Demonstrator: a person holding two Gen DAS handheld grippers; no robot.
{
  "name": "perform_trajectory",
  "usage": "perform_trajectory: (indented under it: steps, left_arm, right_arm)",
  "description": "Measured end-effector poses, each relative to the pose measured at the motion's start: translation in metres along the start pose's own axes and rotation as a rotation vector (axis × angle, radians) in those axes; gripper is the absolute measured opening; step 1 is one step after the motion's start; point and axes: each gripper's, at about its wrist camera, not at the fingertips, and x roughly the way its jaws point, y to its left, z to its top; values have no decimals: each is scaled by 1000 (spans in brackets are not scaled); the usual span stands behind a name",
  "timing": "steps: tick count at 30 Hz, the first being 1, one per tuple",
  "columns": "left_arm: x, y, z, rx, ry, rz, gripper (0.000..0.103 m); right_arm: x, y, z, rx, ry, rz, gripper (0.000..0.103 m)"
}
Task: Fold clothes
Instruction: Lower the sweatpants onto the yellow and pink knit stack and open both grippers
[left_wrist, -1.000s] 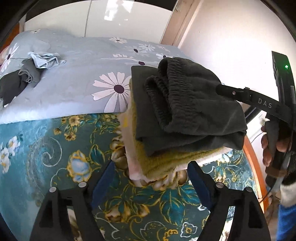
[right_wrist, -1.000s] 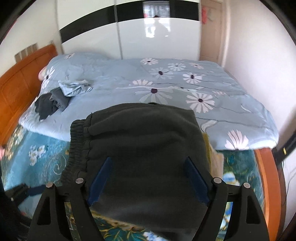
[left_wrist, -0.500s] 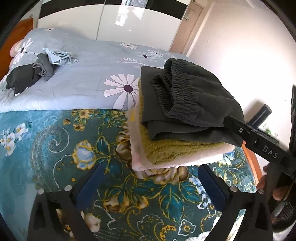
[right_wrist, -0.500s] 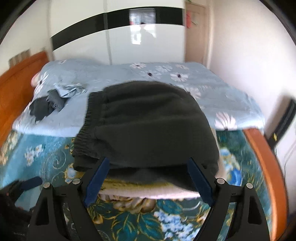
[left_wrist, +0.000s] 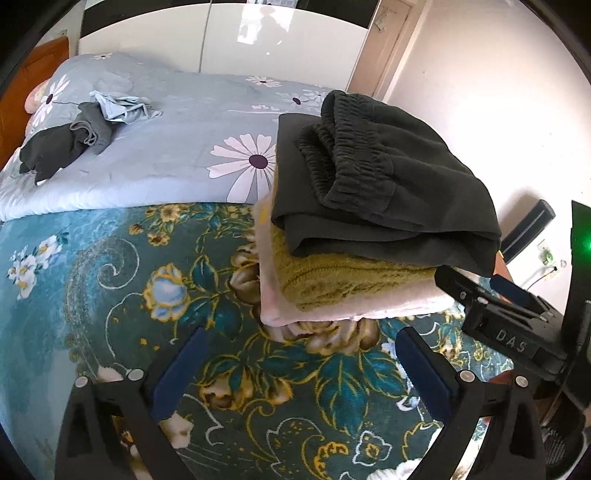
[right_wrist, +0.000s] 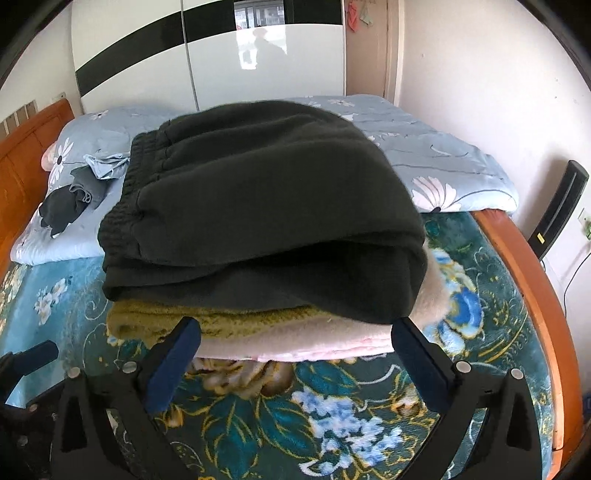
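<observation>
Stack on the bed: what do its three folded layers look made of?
Dark top garment: matte fleece-like knit, probably cotton blend, with a ribbed elastic waistband. Olive layer: nubby, looped pile, like terry or chenille. Pale pink bottom layer: soft, fuzzy plush, possibly flannel fleece.

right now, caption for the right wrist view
Open right gripper facing a folded stack: dark pants over olive and pink layers.

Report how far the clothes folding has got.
Done: a folded dark grey pair of sweatpants tops a stack of an olive knit garment and a pale pink fleece garment on the teal floral blanket. In hand: nothing; the left gripper and right gripper are open. Left: crumpled dark and light blue clothes on the daisy-print duvet.
</observation>
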Motion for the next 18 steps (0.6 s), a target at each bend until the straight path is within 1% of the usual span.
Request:
perform_trajectory:
  steps: [2,5,9,18]
  left_arm:
    - [0,-2,-2,4,2,-1,103]
    - [-2,-5,-3,27,-8,13,103]
    - [-2,-3,-2,12,2,3,103]
    - [-4,5,-4,-16,6,12,103]
  right_arm:
    - [2,-1,-1,3,2,-18,103]
    - [-4,-1,-3,10,-21,-44,103]
    - [-10,-1,-3,18,-41,-62,103]
    - [-5,9,-2,5,-15,-43,103]
